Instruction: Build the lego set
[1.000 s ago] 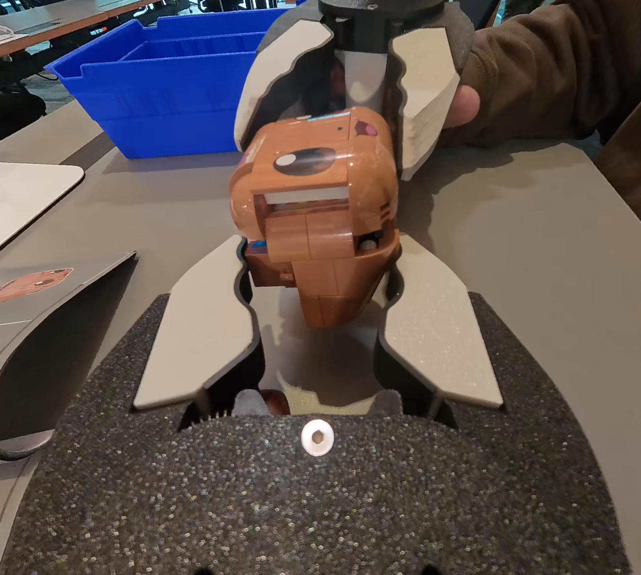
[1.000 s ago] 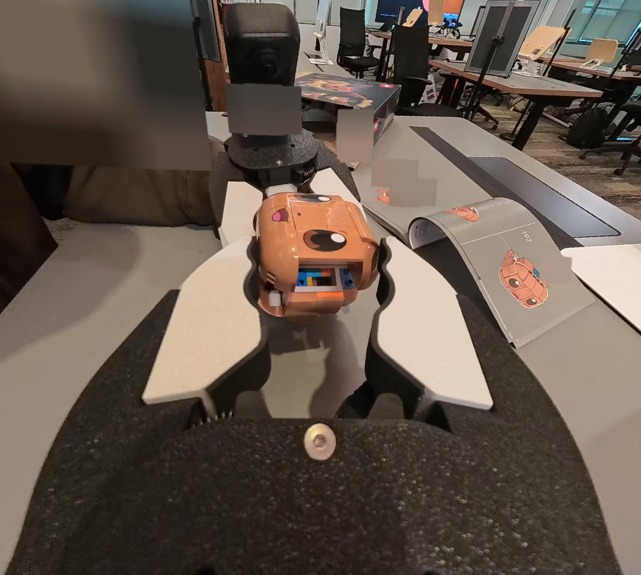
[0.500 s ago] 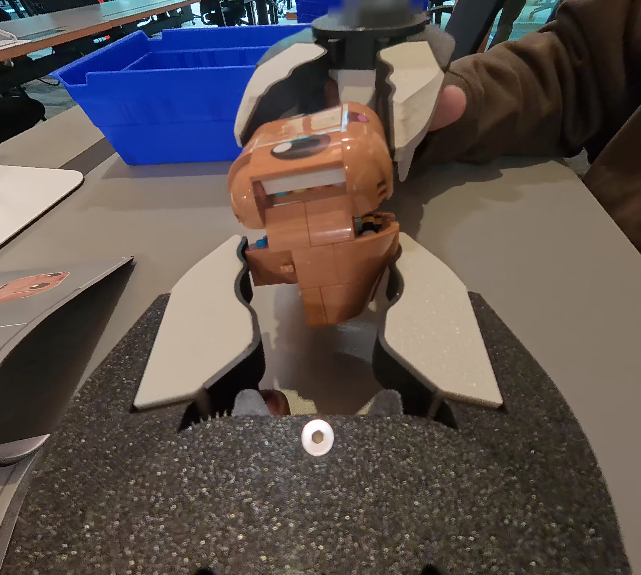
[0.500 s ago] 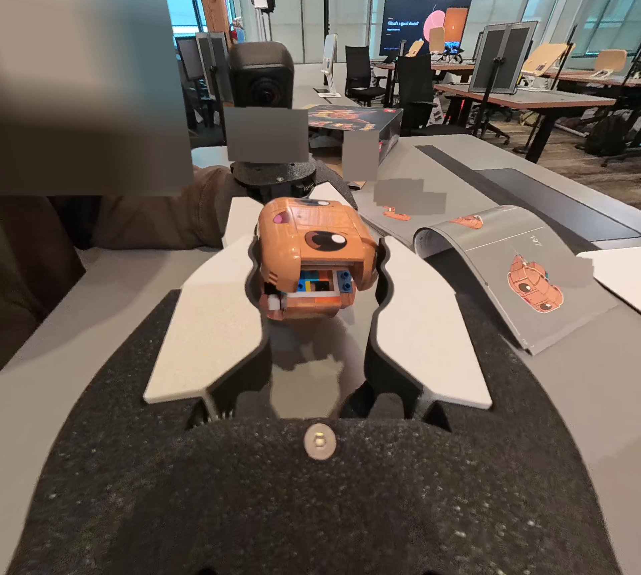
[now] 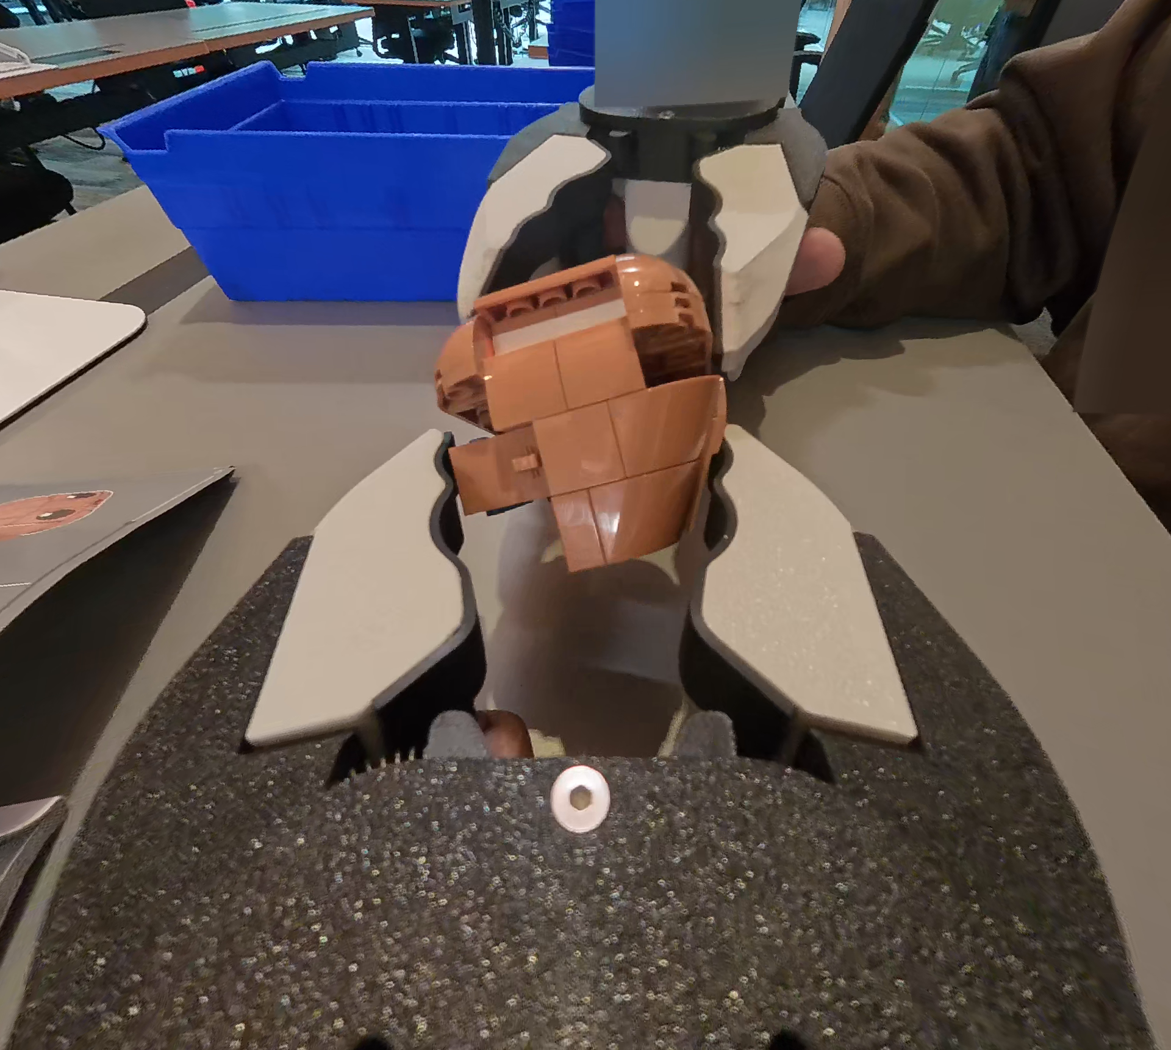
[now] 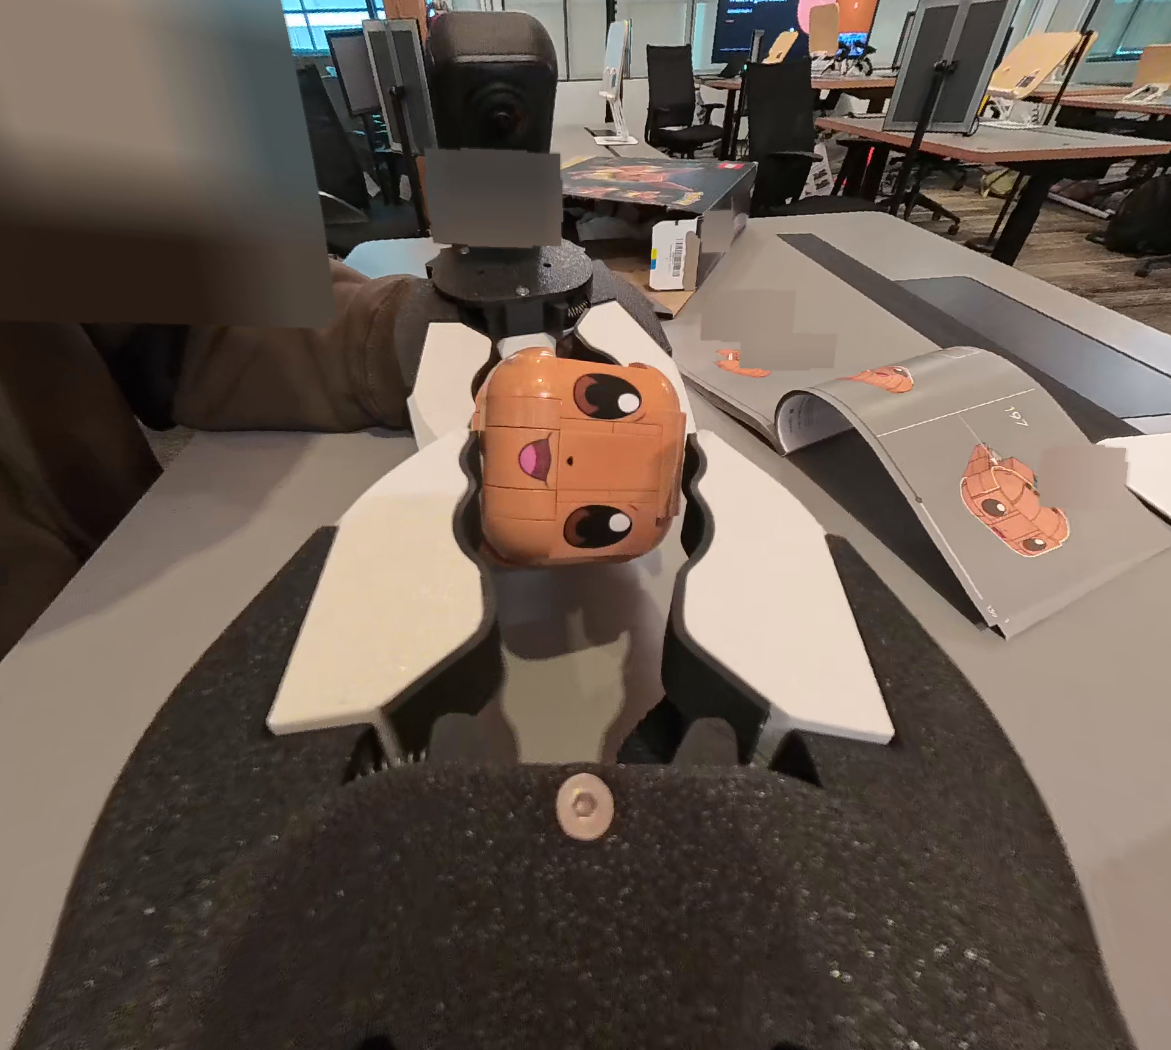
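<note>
The brown lego head (image 6: 580, 465) is held up above the grey table (image 5: 887, 481), caught between the 2 grippers: in the right wrist view its face is turned on its side, with 2 dark eyes, a small nose dot and a pink mouth already in place, while the left wrist view shows its back and underside, where curved brown shells are on but a pale band and open stud sockets are exposed. The left gripper (image 5: 580, 487) has its fingers narrowed onto the lower shells, and the right gripper (image 6: 573, 503) has its fingers pressed to both sides of the face, so both are gripping it. I judge the head close to finished as a sub-assembly, with the rest of the set to come; how much remains cannot be told from here. The open instruction booklet (image 6: 950, 468) lies to one side, printed with pictures of the same head and some small writing. Behind it is the set's box (image 6: 659, 190) bearing a barcode sticker, and a blue bin (image 5: 329, 183) stands across the table.
</note>
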